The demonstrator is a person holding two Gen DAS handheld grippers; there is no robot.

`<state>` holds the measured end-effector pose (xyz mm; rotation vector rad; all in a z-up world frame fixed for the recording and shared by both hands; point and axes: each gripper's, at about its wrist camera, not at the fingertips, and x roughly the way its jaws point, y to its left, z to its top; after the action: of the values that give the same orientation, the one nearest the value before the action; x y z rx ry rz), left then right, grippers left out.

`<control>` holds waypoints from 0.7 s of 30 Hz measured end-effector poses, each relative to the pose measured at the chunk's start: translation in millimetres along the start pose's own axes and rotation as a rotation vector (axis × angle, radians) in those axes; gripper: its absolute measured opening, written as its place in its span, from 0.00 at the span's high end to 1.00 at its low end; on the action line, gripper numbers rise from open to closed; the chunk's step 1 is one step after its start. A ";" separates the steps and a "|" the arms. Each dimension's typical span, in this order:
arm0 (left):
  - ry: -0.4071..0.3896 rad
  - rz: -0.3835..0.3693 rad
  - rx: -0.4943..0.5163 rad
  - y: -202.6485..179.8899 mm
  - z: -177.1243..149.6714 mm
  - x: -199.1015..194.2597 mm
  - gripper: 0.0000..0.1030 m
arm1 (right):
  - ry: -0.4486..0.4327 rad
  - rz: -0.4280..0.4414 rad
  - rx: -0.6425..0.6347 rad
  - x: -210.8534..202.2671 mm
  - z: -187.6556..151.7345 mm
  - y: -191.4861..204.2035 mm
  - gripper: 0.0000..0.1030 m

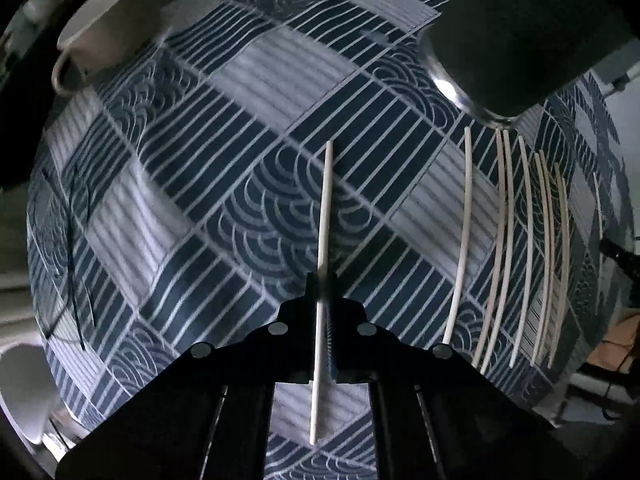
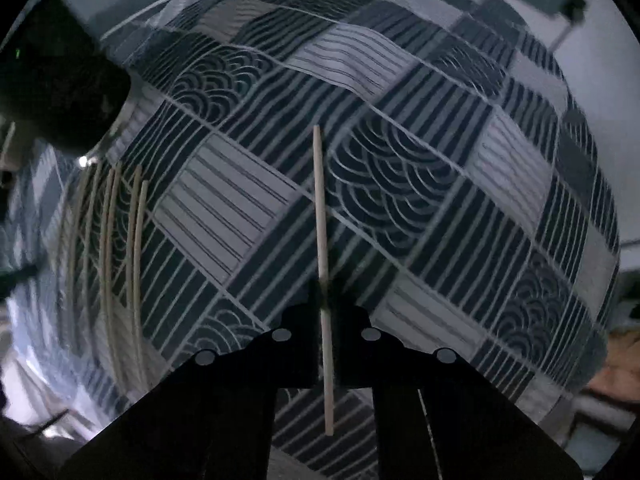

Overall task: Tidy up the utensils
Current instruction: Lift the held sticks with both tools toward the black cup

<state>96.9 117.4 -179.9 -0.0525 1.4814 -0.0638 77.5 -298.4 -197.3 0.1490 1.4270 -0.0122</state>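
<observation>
In the left wrist view a pale wooden chopstick (image 1: 325,208) runs lengthwise between my fingers, and my left gripper (image 1: 322,292) is shut on its lower part. It hangs above the patterned blue-and-white tablecloth (image 1: 224,168). The right wrist view shows the same kind of hold: my right gripper (image 2: 325,296) is shut on another chopstick (image 2: 320,200) over the cloth (image 2: 420,184). Several more chopsticks (image 1: 505,240) lie side by side on the cloth to the right of the left gripper. In the right wrist view this row of chopsticks (image 2: 120,264) lies at the left.
A white mug (image 1: 104,20) stands at the far left. A clear glass container (image 1: 460,92) sits beyond the row of chopsticks, half hidden by a dark bulky shape (image 1: 520,28). A white bowl (image 1: 20,392) shows at the lower left edge. The table's edge lies to the right.
</observation>
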 end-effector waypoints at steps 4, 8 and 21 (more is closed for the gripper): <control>-0.007 -0.026 -0.012 15.7 -15.4 -5.2 0.96 | -0.046 0.024 0.002 -16.9 -6.9 -9.1 0.96; -0.064 -0.052 -0.031 19.3 -25.8 -33.7 0.96 | -0.115 0.056 -0.019 -42.5 -6.2 -6.3 0.96; -0.369 -0.055 -0.010 -13.7 24.3 -142.6 0.96 | -0.406 0.181 -0.173 -133.5 57.5 54.5 0.96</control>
<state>108.3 114.4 -35.2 -0.1074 1.1113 -0.0861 120.1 -261.6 -52.6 0.1237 1.0004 0.2185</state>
